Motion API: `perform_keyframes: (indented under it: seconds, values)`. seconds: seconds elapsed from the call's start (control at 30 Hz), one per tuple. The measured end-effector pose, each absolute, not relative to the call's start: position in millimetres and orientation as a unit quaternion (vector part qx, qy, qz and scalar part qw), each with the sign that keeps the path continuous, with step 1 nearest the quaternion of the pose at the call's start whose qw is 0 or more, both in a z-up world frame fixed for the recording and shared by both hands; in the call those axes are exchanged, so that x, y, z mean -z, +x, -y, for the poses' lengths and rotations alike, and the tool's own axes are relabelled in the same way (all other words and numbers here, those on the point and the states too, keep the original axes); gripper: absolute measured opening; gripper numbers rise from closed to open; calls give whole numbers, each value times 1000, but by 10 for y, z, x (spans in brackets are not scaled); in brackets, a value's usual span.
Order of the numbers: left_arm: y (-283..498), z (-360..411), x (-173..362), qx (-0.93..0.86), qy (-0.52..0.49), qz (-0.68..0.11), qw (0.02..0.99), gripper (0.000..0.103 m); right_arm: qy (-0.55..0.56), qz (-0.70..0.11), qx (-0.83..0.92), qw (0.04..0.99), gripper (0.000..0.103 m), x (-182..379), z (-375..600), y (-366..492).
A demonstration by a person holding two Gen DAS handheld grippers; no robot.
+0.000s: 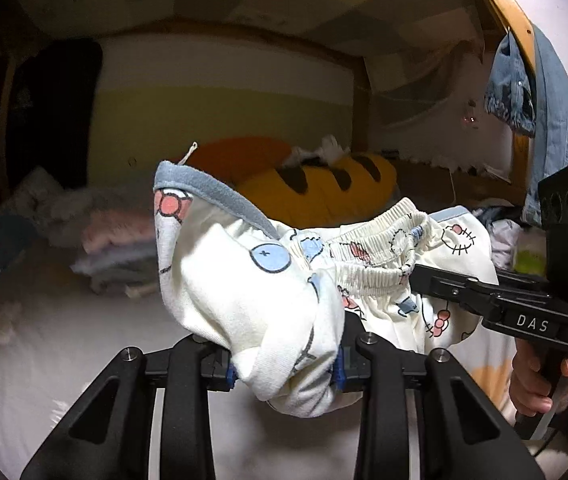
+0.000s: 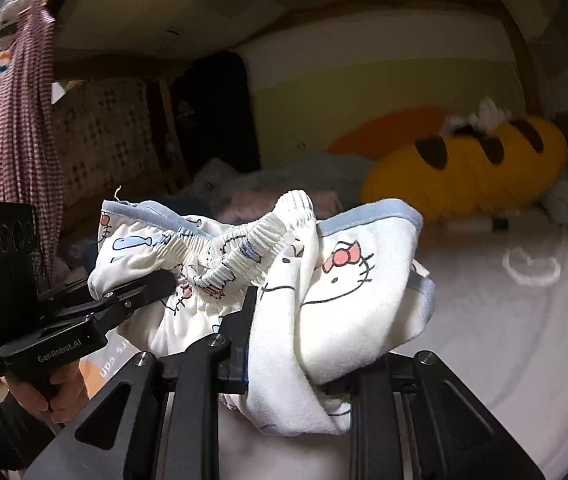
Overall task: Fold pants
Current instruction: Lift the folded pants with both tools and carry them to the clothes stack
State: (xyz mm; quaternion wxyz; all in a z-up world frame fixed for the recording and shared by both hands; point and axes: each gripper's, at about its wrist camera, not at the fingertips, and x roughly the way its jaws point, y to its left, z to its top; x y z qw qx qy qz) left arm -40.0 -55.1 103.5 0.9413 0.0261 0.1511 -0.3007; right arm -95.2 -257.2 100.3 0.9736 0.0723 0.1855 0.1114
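I've got the pants (image 1: 243, 292) up off the bed (image 1: 43, 360), bunched betw both tools. Left gripper (image 1: 284, 376) pinching a thick wad, right gripper (image 2: 296, 376) same. Cloth's light, floppy, slips easy; best grab at hems/waistband (image 1: 380, 240). Left cam shows denim (image 1: 524, 92) hanging; right cam a checked cloth (image 2: 23, 120).

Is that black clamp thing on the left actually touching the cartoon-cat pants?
Touching. In the left wrist view, the left gripper has a bunched fold of the pants pinched between both its fingers, cloth pressed against the pads on each side.
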Motion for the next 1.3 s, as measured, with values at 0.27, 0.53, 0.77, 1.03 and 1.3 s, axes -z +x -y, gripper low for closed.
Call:
perform_keyframes:
  seconds: [0.27, 0.53, 0.77, 1.03, 1.3]
  values:
    - [-219, 303, -1492, 266, 9, -108, 958, 33, 41, -130, -123, 983, 24, -1545, 2286, -618]
    - [144, 257, -1865, 240, 31, -57, 969, 34, 46, -82, -121, 988, 24, -1962, 2129, -72]
    - [627, 245, -1923, 231, 31, -30, 972, 34, 34, -58, -119, 991, 24, -2060, 2073, 583]
    - [1396, 199, -1950, 213, 34, -15, 976, 34, 50, -58, -129, 989, 24, -2026, 2018, 1623]
    - [2338, 26, -1749, 205, 0, -28, 978, 34, 64, -95, -154, 981, 24, -1877, 1903, 2825]
